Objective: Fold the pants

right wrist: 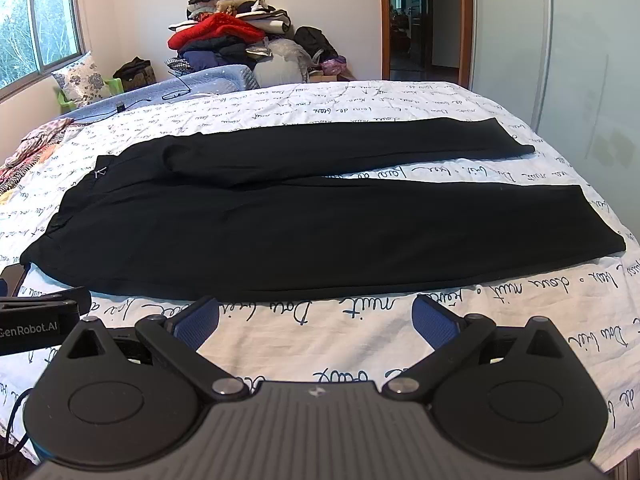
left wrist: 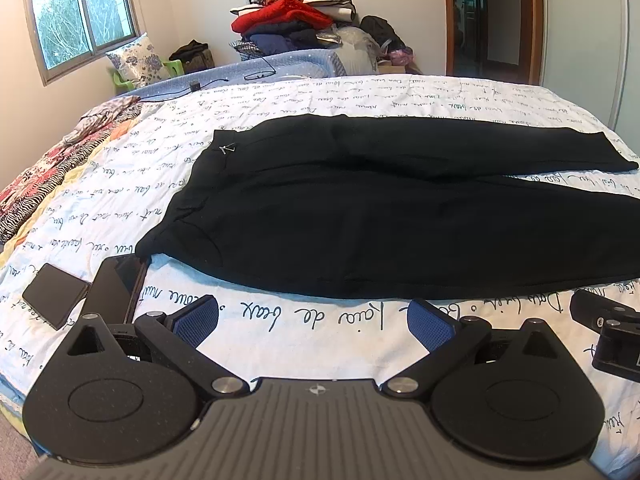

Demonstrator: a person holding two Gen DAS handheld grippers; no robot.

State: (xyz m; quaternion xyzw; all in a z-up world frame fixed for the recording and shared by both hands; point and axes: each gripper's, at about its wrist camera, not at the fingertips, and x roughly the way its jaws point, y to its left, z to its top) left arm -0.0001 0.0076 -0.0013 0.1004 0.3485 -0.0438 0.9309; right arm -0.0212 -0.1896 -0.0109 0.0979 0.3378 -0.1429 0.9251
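Two phones point(left wrist: 56, 295) lie at the left bed edge, just beside the pants point(left wrist: 360, 208) waistband; a sweep could knock them. Pants flat on bedspread point(left wrist: 320, 344), legs apart. Left gripper point(left wrist: 313, 320) and right gripper point(right wrist: 316, 318): jaws spread, empty. Readable: "GenRobot.AI"; bedspread script "Bonne nuit"

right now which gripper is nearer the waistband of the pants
Left. The left gripper sits open just short of the pants near the waistband; the right gripper sits open further toward the leg ends.

Phones point(left wrist: 56, 296), clothes heap point(left wrist: 296, 20), pillow point(left wrist: 136, 60)
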